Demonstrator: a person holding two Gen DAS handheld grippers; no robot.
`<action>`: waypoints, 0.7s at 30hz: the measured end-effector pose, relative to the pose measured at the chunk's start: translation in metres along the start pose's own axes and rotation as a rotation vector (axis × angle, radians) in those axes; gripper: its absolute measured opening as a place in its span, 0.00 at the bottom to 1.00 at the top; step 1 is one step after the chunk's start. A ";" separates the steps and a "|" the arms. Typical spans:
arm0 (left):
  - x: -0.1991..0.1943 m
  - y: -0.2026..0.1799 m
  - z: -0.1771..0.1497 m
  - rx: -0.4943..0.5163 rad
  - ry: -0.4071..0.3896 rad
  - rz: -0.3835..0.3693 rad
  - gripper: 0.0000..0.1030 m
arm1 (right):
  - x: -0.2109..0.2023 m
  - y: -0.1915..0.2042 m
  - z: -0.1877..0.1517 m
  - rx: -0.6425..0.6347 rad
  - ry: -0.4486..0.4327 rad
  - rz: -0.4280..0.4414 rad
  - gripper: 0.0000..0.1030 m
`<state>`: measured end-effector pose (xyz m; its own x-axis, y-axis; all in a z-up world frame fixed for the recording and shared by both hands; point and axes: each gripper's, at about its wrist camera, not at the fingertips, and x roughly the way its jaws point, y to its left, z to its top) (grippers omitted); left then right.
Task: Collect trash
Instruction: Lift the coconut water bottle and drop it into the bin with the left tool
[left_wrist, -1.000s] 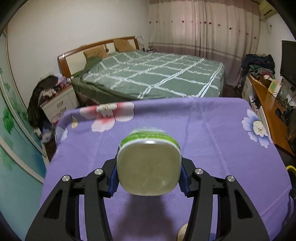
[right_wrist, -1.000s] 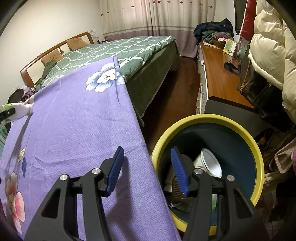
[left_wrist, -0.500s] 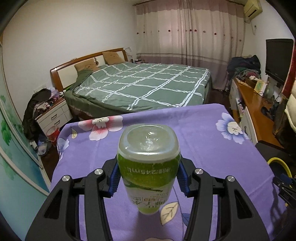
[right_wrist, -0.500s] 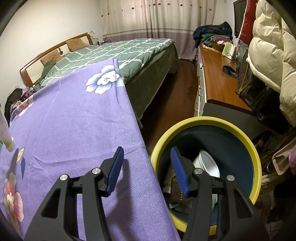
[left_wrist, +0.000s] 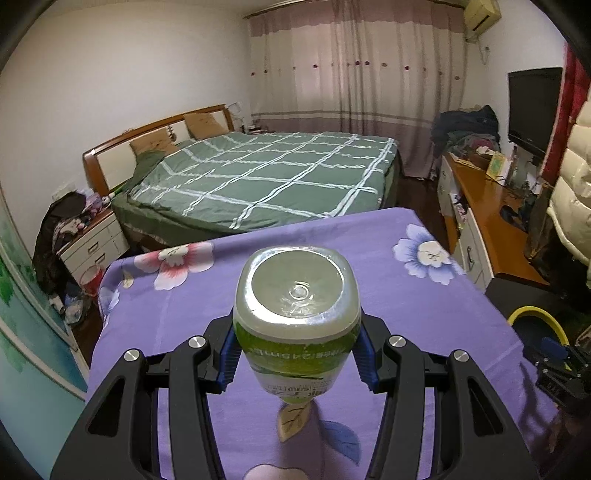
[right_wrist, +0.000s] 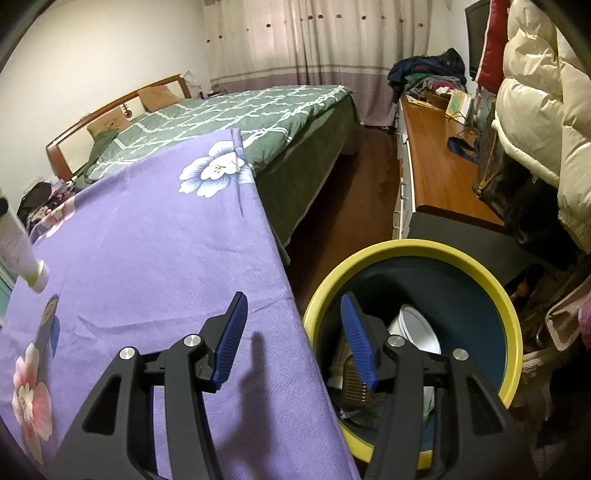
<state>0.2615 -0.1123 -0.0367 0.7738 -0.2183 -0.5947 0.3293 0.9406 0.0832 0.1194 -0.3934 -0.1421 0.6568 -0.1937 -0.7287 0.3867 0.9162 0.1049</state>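
Observation:
My left gripper is shut on an empty plastic bottle with a green label. It holds the bottle upside down above the purple flowered tablecloth, base towards the camera. The bottle's cap end also shows at the far left of the right wrist view. My right gripper is open and empty over the table's right edge, beside a yellow-rimmed dark bin. The bin holds a white cup and other trash. The bin rim also shows in the left wrist view.
A bed with a green checked cover stands beyond the table. A wooden desk with clutter runs along the right wall. Coats hang above the bin. A white nightstand stands at left.
My left gripper has lifted the bottle off the cloth and tilted up, so more of the room shows. The bottle's cap end has come into the right wrist view. My right gripper has barely moved.

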 end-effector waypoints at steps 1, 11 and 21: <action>-0.001 -0.005 0.002 0.008 -0.003 -0.007 0.50 | -0.002 -0.003 -0.001 0.000 0.002 0.007 0.49; -0.021 -0.092 0.021 0.101 -0.038 -0.150 0.50 | -0.041 -0.057 0.002 0.043 -0.065 -0.022 0.50; -0.036 -0.211 0.024 0.193 -0.033 -0.338 0.50 | -0.060 -0.137 -0.026 0.140 -0.052 -0.109 0.51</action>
<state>0.1766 -0.3088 -0.0137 0.6205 -0.5184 -0.5885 0.6617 0.7488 0.0381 0.0100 -0.4978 -0.1306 0.6373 -0.3105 -0.7053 0.5417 0.8315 0.1233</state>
